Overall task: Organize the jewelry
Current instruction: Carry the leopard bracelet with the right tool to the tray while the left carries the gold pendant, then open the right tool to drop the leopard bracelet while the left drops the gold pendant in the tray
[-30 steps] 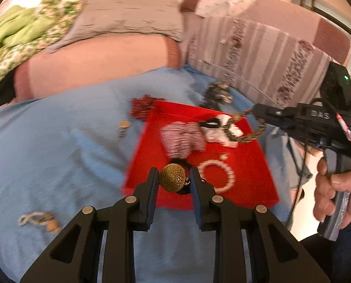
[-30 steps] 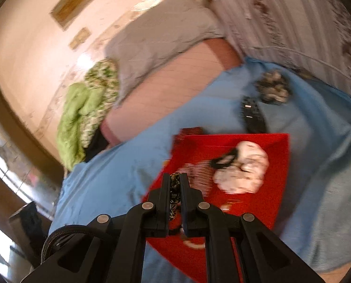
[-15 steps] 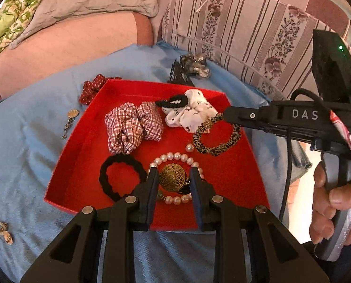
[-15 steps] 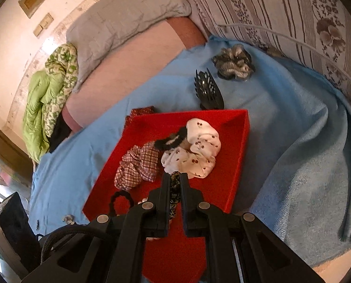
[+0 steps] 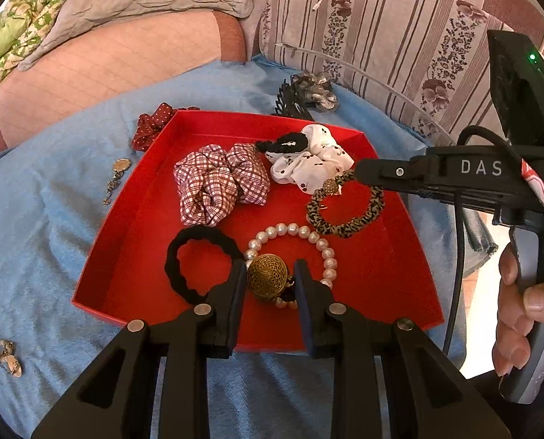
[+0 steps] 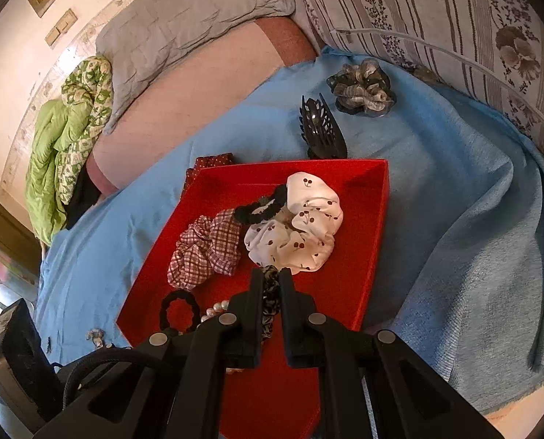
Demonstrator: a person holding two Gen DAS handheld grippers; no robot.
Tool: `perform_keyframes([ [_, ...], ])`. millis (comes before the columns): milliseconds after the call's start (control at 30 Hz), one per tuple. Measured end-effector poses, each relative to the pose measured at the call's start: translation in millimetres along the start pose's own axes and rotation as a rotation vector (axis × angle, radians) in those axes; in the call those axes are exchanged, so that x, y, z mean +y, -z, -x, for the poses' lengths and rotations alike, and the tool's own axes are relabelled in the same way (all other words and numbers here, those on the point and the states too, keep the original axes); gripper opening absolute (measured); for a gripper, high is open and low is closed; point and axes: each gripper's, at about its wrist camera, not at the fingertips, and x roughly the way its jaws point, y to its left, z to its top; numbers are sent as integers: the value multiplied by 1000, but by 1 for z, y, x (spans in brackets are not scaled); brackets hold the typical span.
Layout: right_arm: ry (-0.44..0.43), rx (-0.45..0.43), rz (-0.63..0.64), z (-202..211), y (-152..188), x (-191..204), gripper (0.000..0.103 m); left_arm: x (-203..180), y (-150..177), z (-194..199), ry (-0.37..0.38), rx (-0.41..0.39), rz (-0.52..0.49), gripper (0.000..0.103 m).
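Blue cloth (image 5: 45,219) covers the bed; at its left edge lies a small pale trinket (image 5: 2,356), further in a metal pendant (image 5: 116,179), then a dotted maroon scrunchie (image 5: 151,128) just outside the tray's far-left corner.

Red tray (image 5: 125,256), open-topped. Inside, left to right: black hair tie (image 5: 199,263) near front, plaid scrunchie (image 5: 221,183) behind it, pearl bracelet (image 5: 301,241) in the middle, white cherry-print scrunchie (image 5: 308,161) at the back with a black tie on it.

Left gripper (image 5: 268,281): jaws partly closed, pinching a brass filigree ball (image 5: 267,281). Ball sits over the near arc of the pearl bracelet, inside the tray's front wall. Height above the floor of the tray not readable.

Right gripper (image 6: 271,281): jaws pressed nearly together on a leopard-print band (image 5: 345,212). Band hangs as a loop from the tips, lower arc at or just above the tray floor, right of the pearls, beside the white scrunchie.

Beyond the tray, right: black claw clip (image 6: 321,128), grey scrunchie (image 6: 361,84).

Judgement: both pieces already sit over the tray, so the drop is straight down. Ball is directly above the pearls; it may roll off them on release.
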Motion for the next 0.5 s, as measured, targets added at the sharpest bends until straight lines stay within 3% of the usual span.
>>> perform_keyframes([
  [500,28,16,-1,-6,1,-2,9,8,-7,-5,-35,3,8,25],
])
